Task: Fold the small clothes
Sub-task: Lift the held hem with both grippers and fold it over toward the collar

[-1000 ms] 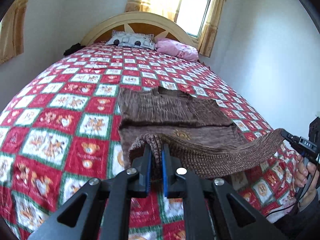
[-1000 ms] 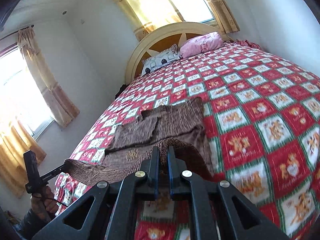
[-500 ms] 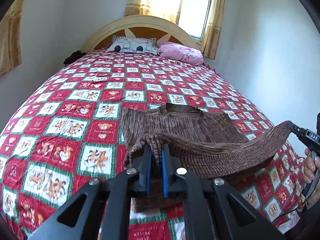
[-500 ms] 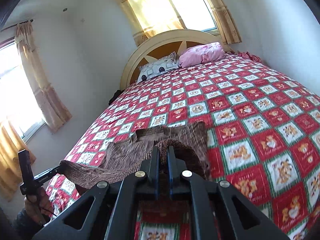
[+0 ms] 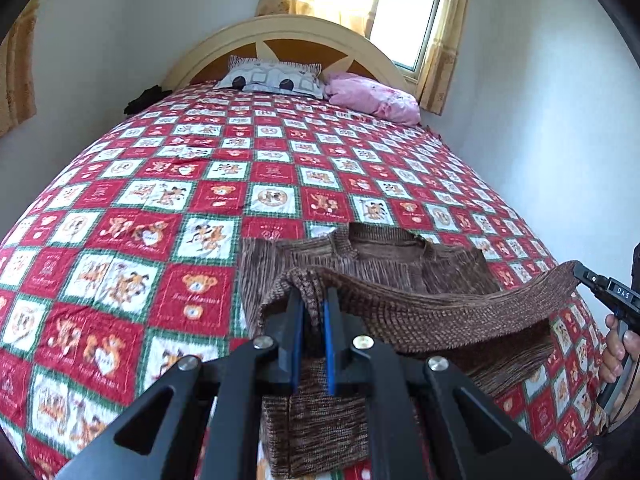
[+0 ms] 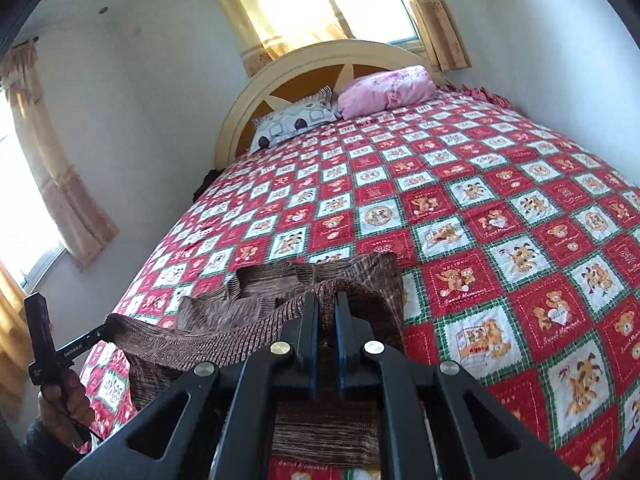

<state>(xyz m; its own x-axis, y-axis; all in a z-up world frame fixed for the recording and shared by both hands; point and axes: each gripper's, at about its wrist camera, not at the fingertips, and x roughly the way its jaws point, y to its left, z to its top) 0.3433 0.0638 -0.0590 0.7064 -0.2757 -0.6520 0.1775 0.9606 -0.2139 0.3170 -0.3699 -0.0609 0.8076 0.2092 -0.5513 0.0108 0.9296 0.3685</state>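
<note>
A brown knitted sweater (image 5: 384,252) lies on the bed with its collar toward the headboard. Its lower hem is lifted and stretched between both grippers, above the sweater's body. My left gripper (image 5: 312,302) is shut on the hem's left corner, and knit bunches over its blue pads. In the right wrist view the left gripper (image 6: 94,336) shows at the far left, in a person's hand. My right gripper (image 6: 325,300) is shut on the hem's right corner; the left wrist view catches that right gripper (image 5: 588,276) at the right edge. More of the sweater (image 6: 256,308) hangs folded under the fingers.
The bed carries a red, white and green checked quilt (image 5: 168,200) with bear prints. A grey pillow (image 5: 272,76) and a pink pillow (image 5: 372,96) lie against the cream headboard (image 5: 288,28). Walls close in on both sides; curtained windows sit behind the headboard.
Both grippers carried the lifted hem forward toward the headboard, so the hem now hangs near the collar. The sweater's lower part has doubled under them. Both stayed shut.
</note>
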